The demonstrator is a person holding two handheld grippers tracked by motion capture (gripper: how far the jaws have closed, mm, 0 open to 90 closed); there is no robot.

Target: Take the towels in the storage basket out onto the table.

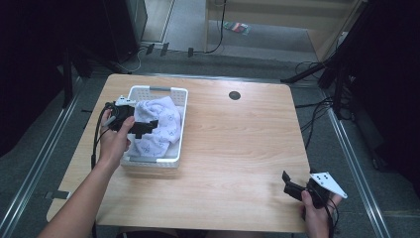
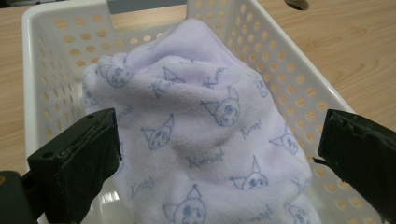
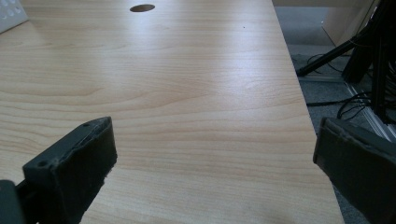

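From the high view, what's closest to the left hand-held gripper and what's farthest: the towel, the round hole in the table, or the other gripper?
1. Towel, right under the left hand-held gripper, in the basket.
2. Round hole, far middle of the table.
3. Right hand-held gripper, near right corner.

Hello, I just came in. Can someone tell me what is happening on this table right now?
A person holds a two-jaw gripper in each hand at a wooden table. The left gripper hangs open over a lilac printed towel bunched in a white perforated basket, its jaws on either side of the cloth but not closed on it. The right gripper is open and holds nothing, near the table's front right corner.
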